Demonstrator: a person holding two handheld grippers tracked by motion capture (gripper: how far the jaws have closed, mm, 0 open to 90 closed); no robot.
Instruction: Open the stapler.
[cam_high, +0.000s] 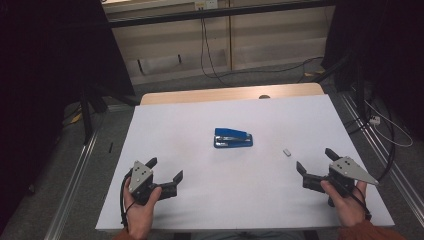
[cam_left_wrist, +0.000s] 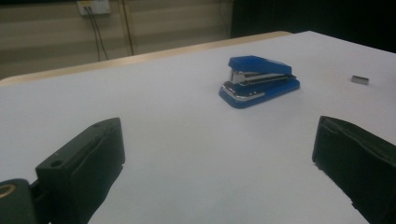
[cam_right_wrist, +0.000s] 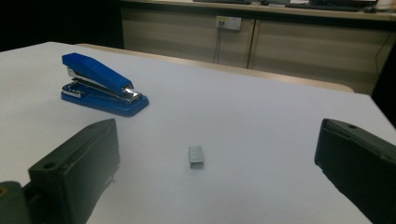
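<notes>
Two hands come in at the near edge of the white worktop, and each one holds a gripper. Over the near left corner, the left gripper hangs with its black fingers spread wide apart and nothing between them. By the near right corner, the right gripper hangs with its black fingers spread wide too, and they hold nothing.

Near the middle of the worktop lies a blue stapler. It sits flat on its base, well apart from both grippers. In the left gripper view the stapler is ahead of the fingers, a little toward the right one. In the right gripper view the stapler is farther off and to the left, with its shiny metal mouth pointing toward the right.

A small grey block of staples lies on the worktop between the stapler and the right gripper, closer to the right edge. In the right gripper view the block of staples lies just ahead of the open fingers and does not touch them.

Beyond the far edge of the worktop a strip of light wood shows.
</notes>
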